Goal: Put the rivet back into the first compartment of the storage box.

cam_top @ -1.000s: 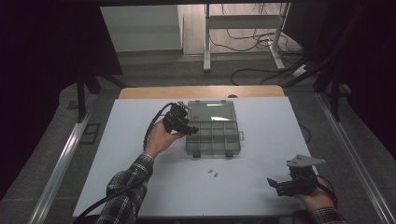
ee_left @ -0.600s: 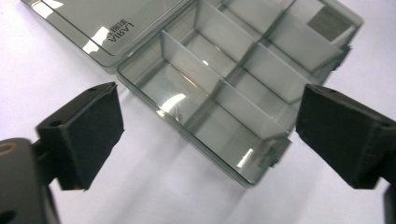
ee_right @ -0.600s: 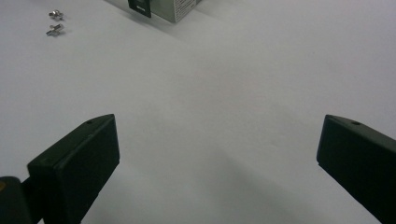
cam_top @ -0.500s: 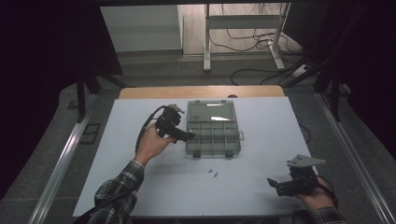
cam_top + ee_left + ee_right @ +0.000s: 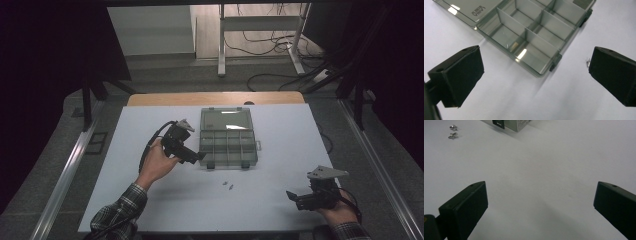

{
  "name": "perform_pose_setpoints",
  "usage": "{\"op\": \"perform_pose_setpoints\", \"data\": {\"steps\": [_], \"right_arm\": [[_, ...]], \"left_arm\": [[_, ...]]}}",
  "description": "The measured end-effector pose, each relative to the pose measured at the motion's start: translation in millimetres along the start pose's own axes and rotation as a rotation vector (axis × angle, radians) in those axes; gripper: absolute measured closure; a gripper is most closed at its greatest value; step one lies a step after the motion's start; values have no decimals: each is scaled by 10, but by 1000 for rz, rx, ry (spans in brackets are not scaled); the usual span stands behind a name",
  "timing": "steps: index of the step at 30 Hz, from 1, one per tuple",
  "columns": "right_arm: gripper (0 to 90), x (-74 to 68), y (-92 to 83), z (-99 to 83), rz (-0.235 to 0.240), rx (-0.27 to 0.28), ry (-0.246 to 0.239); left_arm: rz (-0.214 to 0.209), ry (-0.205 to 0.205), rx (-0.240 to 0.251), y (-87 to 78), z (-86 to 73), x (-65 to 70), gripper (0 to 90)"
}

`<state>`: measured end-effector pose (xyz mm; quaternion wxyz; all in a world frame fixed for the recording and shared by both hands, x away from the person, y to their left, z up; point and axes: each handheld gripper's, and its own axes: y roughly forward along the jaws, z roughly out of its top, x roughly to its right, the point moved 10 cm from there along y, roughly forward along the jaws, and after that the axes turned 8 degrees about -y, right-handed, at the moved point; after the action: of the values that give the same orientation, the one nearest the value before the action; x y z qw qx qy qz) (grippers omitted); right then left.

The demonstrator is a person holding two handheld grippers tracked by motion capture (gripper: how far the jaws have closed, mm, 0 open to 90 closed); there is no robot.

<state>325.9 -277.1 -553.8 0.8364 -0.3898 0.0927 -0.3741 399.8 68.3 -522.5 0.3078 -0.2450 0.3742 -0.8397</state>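
My left gripper [image 5: 196,156] hovers just beside the left front corner of the clear compartment box [image 5: 228,145], which lies open on the white table [image 5: 150,210]. Its jaws have just been opening and stand spread with nothing between them. My right gripper [image 5: 294,197] rests near the table's front right, jaws spread and empty. Two small screws [image 5: 228,185] lie just before the box.

Probably lab: floor cables [image 5: 260,37], rig table [image 5: 165,210]
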Motion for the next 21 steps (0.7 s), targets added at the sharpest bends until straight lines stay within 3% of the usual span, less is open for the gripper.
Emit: {"op": "perform_pose_setpoints", "data": {"steps": [14,21], "right_arm": [[0,-4,0,-4,-1,-3,0],[0,-8,1,-5,-1,-5,-6]], "left_arm": [[-11,24,-3,1,-257,173,0],[-24,46,-31,43,-304,335,0]]}}
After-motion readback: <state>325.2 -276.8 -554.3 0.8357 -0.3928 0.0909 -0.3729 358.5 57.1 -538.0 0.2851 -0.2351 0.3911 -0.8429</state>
